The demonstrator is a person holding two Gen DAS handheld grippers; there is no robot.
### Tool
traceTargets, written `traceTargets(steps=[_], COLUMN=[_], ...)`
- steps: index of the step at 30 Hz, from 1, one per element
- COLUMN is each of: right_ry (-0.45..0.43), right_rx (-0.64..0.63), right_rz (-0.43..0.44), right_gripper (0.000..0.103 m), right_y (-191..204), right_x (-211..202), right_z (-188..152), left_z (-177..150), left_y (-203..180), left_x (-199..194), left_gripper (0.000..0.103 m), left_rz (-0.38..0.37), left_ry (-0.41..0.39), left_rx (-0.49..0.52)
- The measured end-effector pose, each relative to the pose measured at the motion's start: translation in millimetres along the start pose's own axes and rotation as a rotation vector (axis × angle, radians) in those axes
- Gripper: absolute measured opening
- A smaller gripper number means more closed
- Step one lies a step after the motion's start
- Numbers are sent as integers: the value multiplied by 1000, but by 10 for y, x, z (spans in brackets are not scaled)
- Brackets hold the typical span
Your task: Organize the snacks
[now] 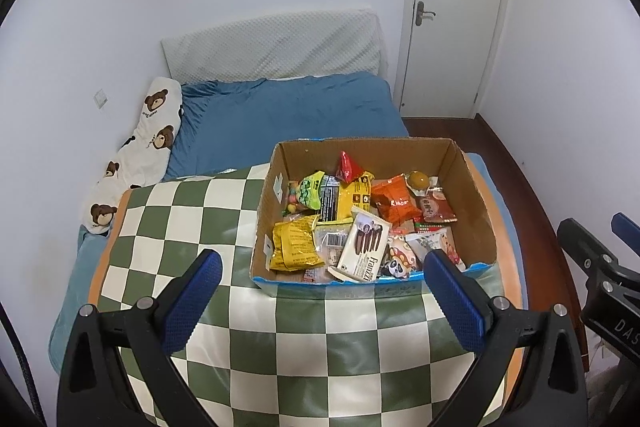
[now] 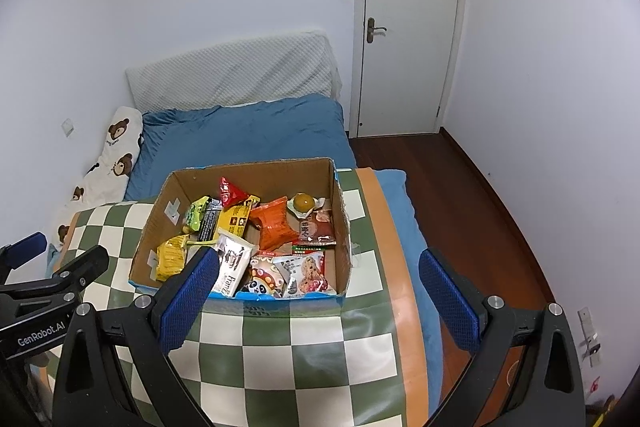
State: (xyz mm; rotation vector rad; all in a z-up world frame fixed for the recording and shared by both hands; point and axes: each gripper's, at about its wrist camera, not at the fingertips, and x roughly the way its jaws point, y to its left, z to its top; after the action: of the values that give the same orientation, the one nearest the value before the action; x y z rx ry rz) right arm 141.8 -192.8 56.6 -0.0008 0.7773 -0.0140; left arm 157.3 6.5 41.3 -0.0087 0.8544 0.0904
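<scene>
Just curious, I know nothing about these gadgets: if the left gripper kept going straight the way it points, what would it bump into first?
Probably the near wall of the cardboard box of snacks. The left gripper is open and holds nothing; only checkered cloth lies between. Depth is hard to judge.

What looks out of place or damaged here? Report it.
Nothing has spilled: every snack sits inside the brown cardboard box on the green-and-white checkered cloth. The snacks lie jumbled, overlapping at all angles, the white Franzzi wafer pack tilted across others. The box's blue-printed near rim looks torn and uneven.
</scene>
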Motion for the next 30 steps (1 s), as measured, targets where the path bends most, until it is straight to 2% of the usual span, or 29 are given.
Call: traceTargets(steps=[30], right_ry=[7], right_rx=[2], right_rz=[3], right_gripper=[102], right_y=[1], right_x=[-34], right_z=[-52], left_z=[-2], left_y=[-21], left_x=[-47], left_gripper=[103], left_rz=[1], left_ry=[-8], left_rx=[4])
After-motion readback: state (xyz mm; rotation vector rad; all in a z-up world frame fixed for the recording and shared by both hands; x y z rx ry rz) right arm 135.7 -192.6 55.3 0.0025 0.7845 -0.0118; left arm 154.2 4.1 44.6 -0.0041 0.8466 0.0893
